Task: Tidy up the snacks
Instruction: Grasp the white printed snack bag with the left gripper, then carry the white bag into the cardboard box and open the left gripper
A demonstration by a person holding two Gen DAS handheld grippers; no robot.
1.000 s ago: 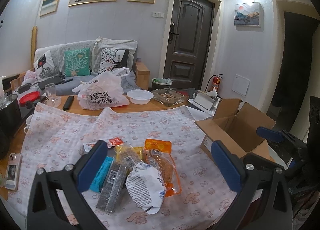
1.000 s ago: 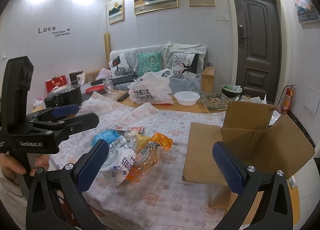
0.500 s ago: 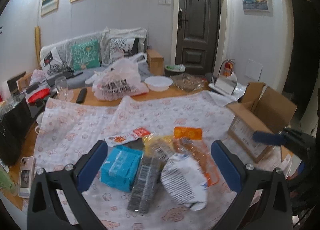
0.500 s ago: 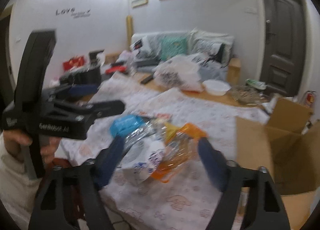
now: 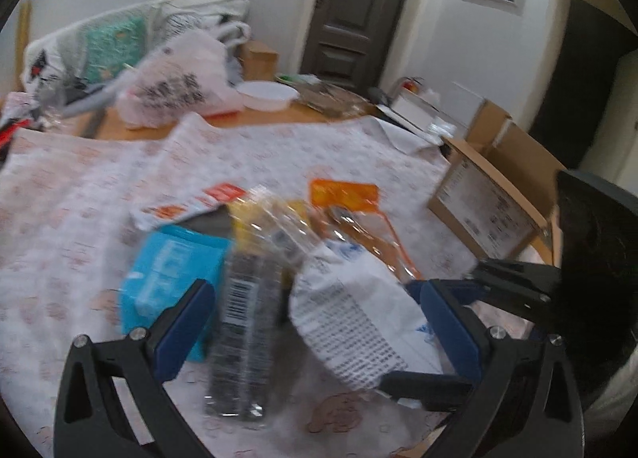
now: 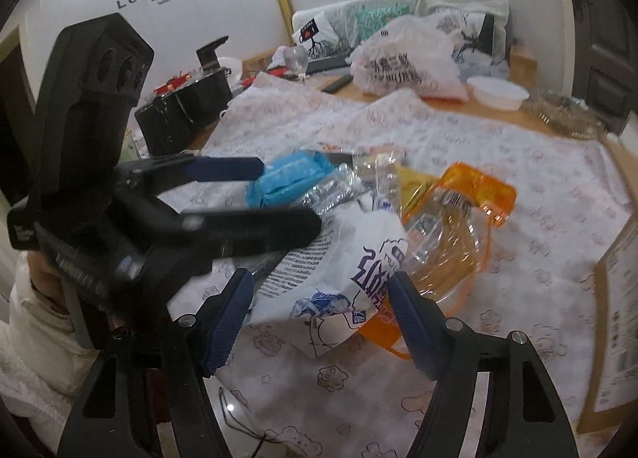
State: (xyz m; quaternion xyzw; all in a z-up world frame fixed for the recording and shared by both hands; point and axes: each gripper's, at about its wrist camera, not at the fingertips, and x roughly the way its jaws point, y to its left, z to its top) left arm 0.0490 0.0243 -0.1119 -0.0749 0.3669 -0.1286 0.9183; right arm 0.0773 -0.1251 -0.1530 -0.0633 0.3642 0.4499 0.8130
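Right wrist view puts us at the first pick of the sort: our right gripper [image 6: 321, 316] has its blue pads either side of the white printed snack bag [image 6: 339, 262], jaws half-narrowed, and we cannot tell whether the pads press on it yet. Left gripper [image 5: 315, 322] hangs over the same heap, jaws wide and empty, with the dark barcode packet [image 5: 245, 322] and part of the white bag between them. Snack pile sits mid-table on the patterned cloth [image 5: 79, 186]: blue pack [image 5: 167, 274], orange clear pouch [image 6: 458, 230], a flat red-and-white sachet [image 5: 187, 206]. Open cardboard box [image 5: 486, 210] stands at the cloth's far right edge, likely the drop spot. Next we judge: pinch the white bag firmly, lift it off the orange pouch beneath. In the way: overlapping packets and our two grippers crowding each other. Shopping bag [image 6: 402, 63] and white bowl [image 6: 496, 93] stay well apart.
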